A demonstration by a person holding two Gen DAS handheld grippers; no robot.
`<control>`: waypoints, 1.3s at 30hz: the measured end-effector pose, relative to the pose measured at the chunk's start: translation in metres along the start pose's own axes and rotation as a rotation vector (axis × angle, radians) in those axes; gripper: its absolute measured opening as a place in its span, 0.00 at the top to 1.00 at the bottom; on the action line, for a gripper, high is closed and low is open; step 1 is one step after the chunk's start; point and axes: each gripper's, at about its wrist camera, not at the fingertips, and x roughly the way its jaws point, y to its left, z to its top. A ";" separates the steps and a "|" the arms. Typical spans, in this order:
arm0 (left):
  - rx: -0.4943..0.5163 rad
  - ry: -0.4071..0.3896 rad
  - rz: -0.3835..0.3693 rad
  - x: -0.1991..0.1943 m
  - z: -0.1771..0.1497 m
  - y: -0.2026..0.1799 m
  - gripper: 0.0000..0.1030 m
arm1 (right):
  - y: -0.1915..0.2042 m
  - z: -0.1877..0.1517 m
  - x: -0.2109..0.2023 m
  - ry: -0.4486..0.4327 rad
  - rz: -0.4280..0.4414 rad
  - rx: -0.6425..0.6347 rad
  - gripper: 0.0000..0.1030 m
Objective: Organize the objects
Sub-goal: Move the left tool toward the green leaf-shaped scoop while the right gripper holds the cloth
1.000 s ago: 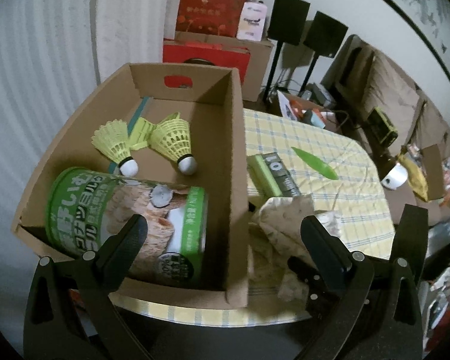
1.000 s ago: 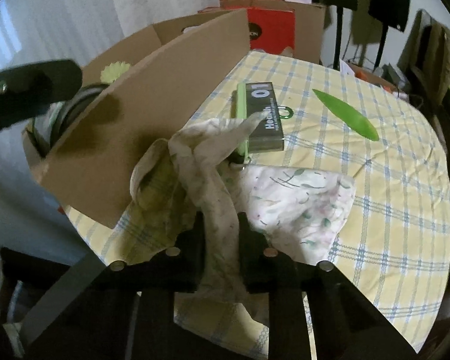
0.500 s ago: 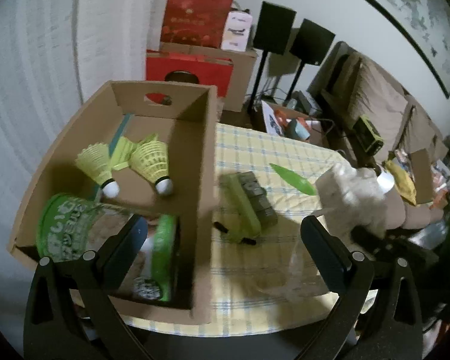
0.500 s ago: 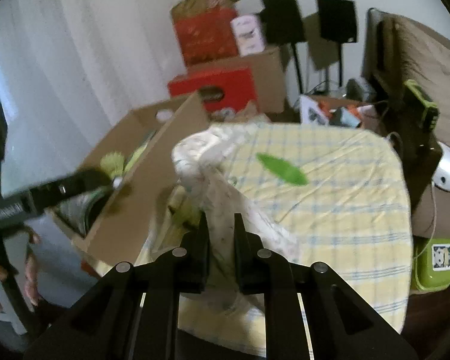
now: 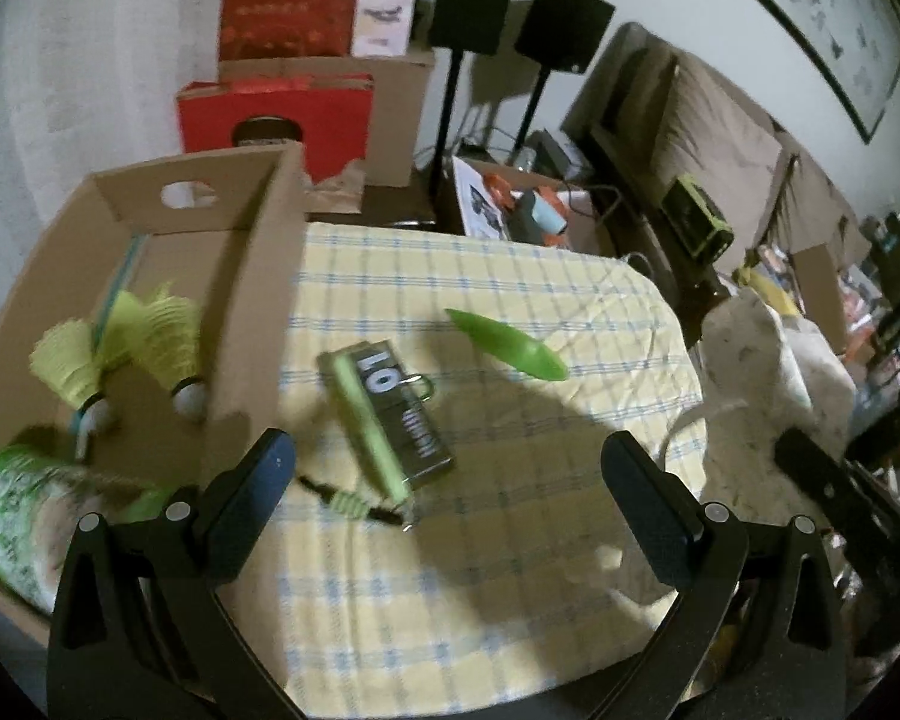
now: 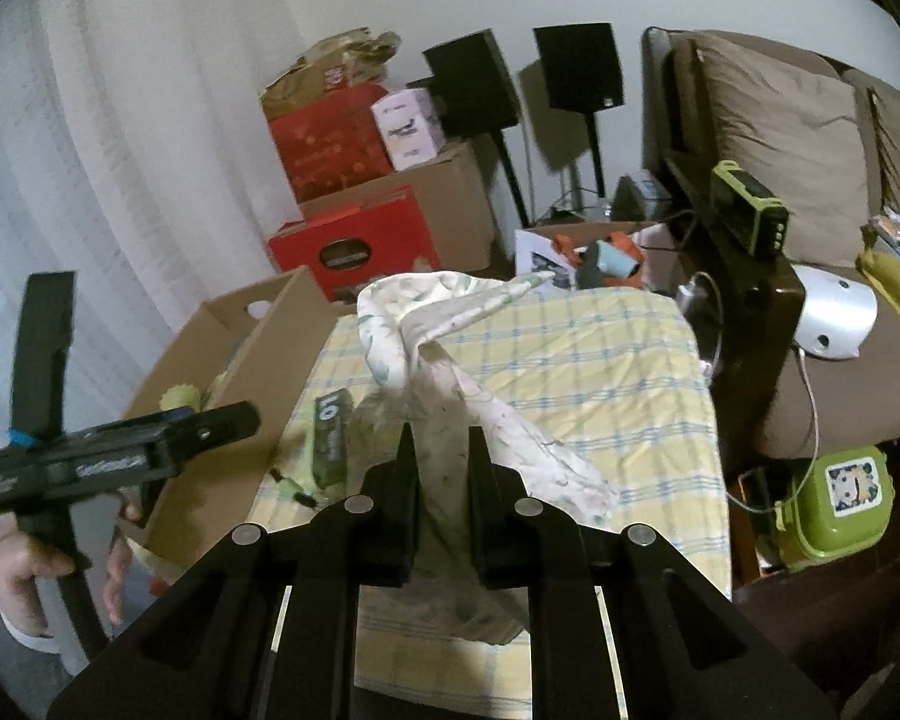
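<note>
My right gripper (image 6: 441, 438) is shut on a white printed cloth (image 6: 444, 330), held up above the checked table (image 6: 600, 372); the cloth (image 5: 768, 372) also shows at the right edge of the left wrist view. My left gripper (image 5: 450, 468) is open and holds nothing, hovering over a grey and green box marked 01 (image 5: 390, 414) with a small cord beside it. A green leaf-shaped piece (image 5: 507, 345) lies beyond the box. The open cardboard box (image 5: 252, 252) at left holds yellow shuttlecocks (image 5: 150, 348) and a green can (image 5: 24, 510).
Red boxes (image 5: 276, 114) and cartons are stacked behind the cardboard box. Black speakers on stands (image 6: 576, 69) and a sofa with cushions (image 6: 780, 120) stand beyond the table. A green lunch box (image 6: 840, 498) sits low on the right. A person's hand (image 6: 24, 570) grips the left tool.
The right gripper has lifted the cloth off the table and up to the right. My left gripper has slid right, from over the cardboard box to over the table and the 01 box.
</note>
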 end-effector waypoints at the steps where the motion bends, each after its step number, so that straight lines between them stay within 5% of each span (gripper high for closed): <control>1: 0.005 0.004 0.016 0.006 0.004 -0.006 0.01 | -0.003 0.000 0.000 0.002 -0.011 0.002 0.88; 22: 0.017 0.233 0.048 0.149 0.050 -0.055 0.16 | -0.050 -0.008 0.004 0.016 -0.064 0.058 0.88; 30: -0.020 0.290 0.063 0.180 0.054 -0.061 0.29 | -0.060 -0.010 0.006 0.022 -0.073 0.073 0.88; 39: -0.068 0.282 0.055 0.192 0.057 -0.066 0.29 | -0.062 -0.013 0.012 0.033 -0.073 0.074 0.88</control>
